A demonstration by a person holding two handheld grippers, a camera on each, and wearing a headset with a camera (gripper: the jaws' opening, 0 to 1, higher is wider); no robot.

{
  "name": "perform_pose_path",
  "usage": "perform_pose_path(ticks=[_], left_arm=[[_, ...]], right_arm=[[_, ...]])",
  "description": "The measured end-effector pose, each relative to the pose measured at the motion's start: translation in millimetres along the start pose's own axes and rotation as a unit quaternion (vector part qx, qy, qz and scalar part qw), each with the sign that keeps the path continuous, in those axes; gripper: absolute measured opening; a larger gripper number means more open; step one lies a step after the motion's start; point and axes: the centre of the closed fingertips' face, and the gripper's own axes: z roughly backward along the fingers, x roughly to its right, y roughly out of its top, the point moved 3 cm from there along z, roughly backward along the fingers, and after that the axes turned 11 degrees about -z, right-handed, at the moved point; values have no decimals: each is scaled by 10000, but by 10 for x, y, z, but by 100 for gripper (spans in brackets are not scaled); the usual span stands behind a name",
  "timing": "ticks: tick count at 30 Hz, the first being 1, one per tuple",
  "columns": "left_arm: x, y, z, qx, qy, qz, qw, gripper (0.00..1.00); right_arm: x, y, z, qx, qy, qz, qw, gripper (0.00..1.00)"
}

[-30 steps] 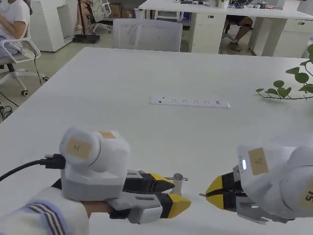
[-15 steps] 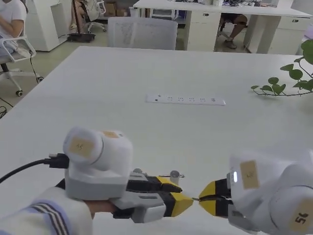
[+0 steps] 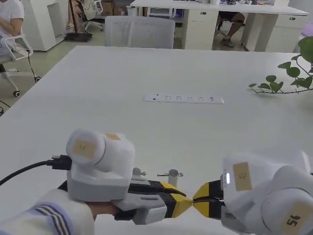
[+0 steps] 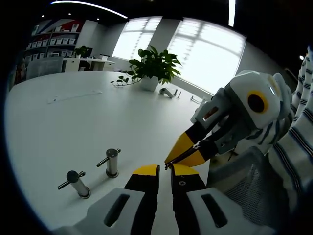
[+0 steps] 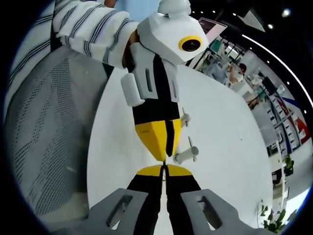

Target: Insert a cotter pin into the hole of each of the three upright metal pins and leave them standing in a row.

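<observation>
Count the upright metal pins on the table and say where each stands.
2. The nearer metal pin and the farther metal pin stand side by side on the table beside the left claw, each with a cotter pin through it. A third may be hidden.

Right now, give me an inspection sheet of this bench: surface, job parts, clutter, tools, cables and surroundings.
Surface: white table, no spills seen.
Job's things: nearer metal pin and farther metal pin stand upright, a cotter pin through each.
Clutter: power strip; plant sprig.
Tools: left tool and right tool meet tip to tip, both with jaws together; anything pinched is too small to tell.
Cables: black cable plugged into the left tool.
Surroundings: chair, desks, seated person.
</observation>
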Motion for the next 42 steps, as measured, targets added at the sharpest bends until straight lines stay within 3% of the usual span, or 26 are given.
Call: perform_pose_path(ticks=[6,12,23,31,42], left_arm=[[-8,10,-10,23,13,119,9999,6],[10,-11,0,-46,-60,226,9997,1],[27,-39,13,-170,-142,458,9987,1],[42,-31,11,-259,-175,375,9988,0],[28,-11,29,-224,-153,284,9992,0]], right_arm=[[-10,32,-2,31,2,19,10000,2],[-10,47,-7,42,-5,43,10000,2],[-47,52,-11,33,35,91,9999,2],[-52,47,-3,32,54,112,9999,2],[-35,68,4,83,61,149,9998,2]])
